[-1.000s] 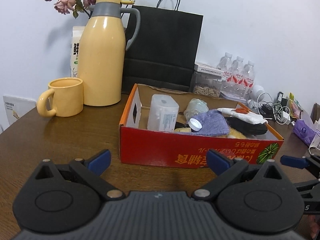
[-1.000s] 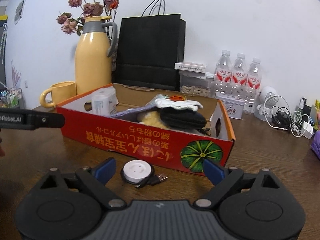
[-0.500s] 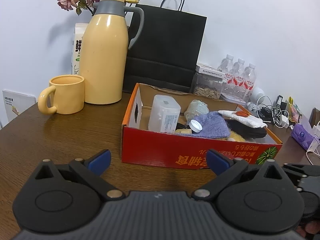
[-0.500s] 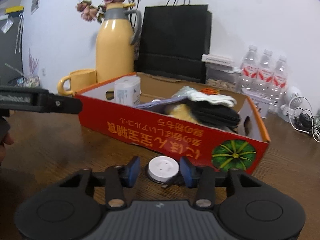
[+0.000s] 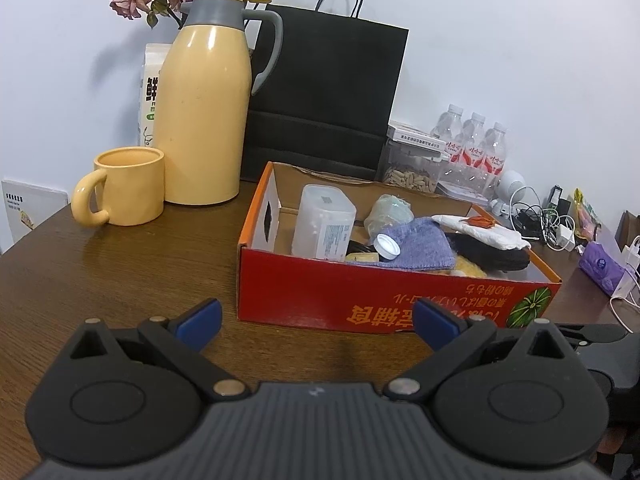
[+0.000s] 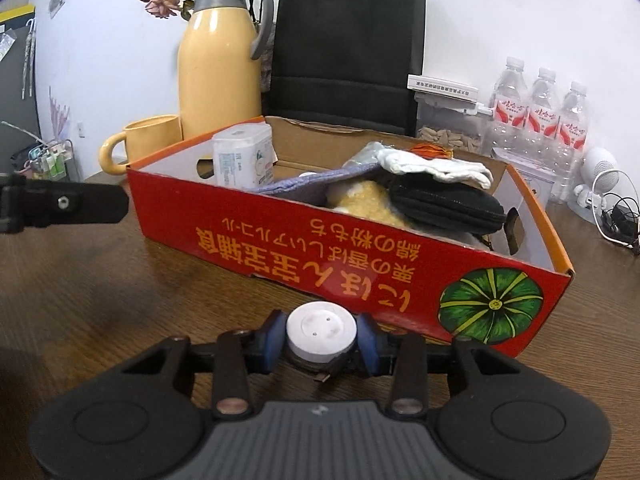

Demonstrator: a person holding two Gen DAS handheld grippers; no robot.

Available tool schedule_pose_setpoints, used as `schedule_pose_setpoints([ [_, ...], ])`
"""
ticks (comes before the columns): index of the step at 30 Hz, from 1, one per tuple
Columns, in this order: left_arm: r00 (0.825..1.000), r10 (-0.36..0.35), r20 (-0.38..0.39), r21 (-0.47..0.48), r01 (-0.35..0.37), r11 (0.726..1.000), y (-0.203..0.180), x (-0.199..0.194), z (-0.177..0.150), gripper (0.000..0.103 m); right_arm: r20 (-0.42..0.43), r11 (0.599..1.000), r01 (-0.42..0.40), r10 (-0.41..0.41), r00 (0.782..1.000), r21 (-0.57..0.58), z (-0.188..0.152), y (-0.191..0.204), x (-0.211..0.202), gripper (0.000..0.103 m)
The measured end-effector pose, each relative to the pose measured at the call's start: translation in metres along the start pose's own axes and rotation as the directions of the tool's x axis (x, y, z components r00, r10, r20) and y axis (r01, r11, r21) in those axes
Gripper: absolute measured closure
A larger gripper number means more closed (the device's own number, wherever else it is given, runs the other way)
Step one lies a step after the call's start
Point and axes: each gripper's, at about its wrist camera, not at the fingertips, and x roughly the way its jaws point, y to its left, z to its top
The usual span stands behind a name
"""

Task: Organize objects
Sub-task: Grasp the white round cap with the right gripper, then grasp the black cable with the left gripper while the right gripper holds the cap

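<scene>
The right tongs (image 6: 321,341) are clamping a white round puck (image 6: 321,334), both blue pads (image 6: 369,343) pressing its sides just above the counter (image 6: 120,300). The left tongs (image 5: 318,320) are hovering with jaws spread wide, nothing between them, angled slightly downward over the counter.

Plain white wall (image 5: 500,40) behind, evenly lit, soft shadows. Dark brown wood-grain desk (image 5: 120,272) with slight glare on its surface. Far left in the right wrist view: a dark panel (image 6: 16,92) against the wall, partly cropped.
</scene>
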Motion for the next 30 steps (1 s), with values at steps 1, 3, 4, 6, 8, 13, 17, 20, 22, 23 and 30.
schedule_pose_setpoints([
  [1, 1.0, 0.0, 0.0, 0.001, 0.0, 1.0, 0.0, 0.0, 0.0, 0.0, 0.002, 1.0, -0.001, 0.001, 1.0, -0.005, 0.0, 0.002, 0.0, 0.064],
  [3, 1.0, 0.0, 0.001, 0.001, 0.0, 1.0, -0.001, 0.0, 0.0, 0.0, 0.007, 1.0, -0.011, 0.011, 1.0, -0.017, 0.0, 0.005, -0.002, 0.066],
  [4, 1.0, 0.0, 0.001, 0.001, 0.0, 1.0, -0.001, 0.0, 0.0, 0.0, 0.008, 1.0, -0.018, 0.019, 1.0, -0.023, -0.001, 0.007, -0.003, 0.066],
  [6, 1.0, 0.0, 0.0, 0.001, 0.0, 1.0, -0.001, 0.0, 0.0, 0.0, 0.014, 0.999, -0.032, 0.033, 0.999, -0.027, -0.002, 0.012, -0.006, 0.066],
  [8, 1.0, 0.001, 0.001, 0.0, -0.001, 1.0, -0.001, 0.0, 0.0, 0.0, 0.033, 0.998, -0.043, 0.045, 0.998, -0.042, -0.003, 0.02, -0.011, 0.066],
  [13, 1.0, 0.001, 0.002, -0.001, -0.001, 1.0, -0.001, -0.001, 0.0, 0.0, 0.084, 0.997, -0.049, 0.054, 0.995, -0.055, -0.003, 0.028, -0.023, 0.066],
  [17, 1.0, 0.001, 0.002, -0.001, -0.001, 1.0, -0.001, 0.0, 0.0, 0.0, 0.116, 0.998, -0.048, 0.052, 0.992, -0.041, -0.002, 0.026, -0.031, 0.066],
  [20, 1.0, 0.003, -0.002, -0.001, -0.003, 1.0, -0.001, 0.0, 0.0, 0.0, 0.138, 0.998, -0.054, 0.058, 0.989, -0.032, -0.001, 0.025, -0.037, 0.066],
  [22, 1.0, 0.003, -0.005, -0.001, -0.003, 1.0, 0.0, 0.001, 0.0, 0.0, 0.155, 0.998, -0.059, 0.062, 0.986, -0.029, 0.0, 0.026, -0.043, 0.066],
  [23, 1.0, 0.003, -0.006, 0.0, -0.003, 1.0, 0.0, 0.001, 0.0, 0.0, 0.164, 0.998, -0.058, 0.062, 0.985, -0.029, 0.0, 0.026, -0.046, 0.066],
  [30, 1.0, 0.005, -0.013, 0.002, -0.005, 1.0, 0.0, 0.004, -0.002, 0.0, 0.208, 0.999, -0.049, 0.048, 0.977, 0.003, 0.001, 0.016, -0.06, 0.066],
])
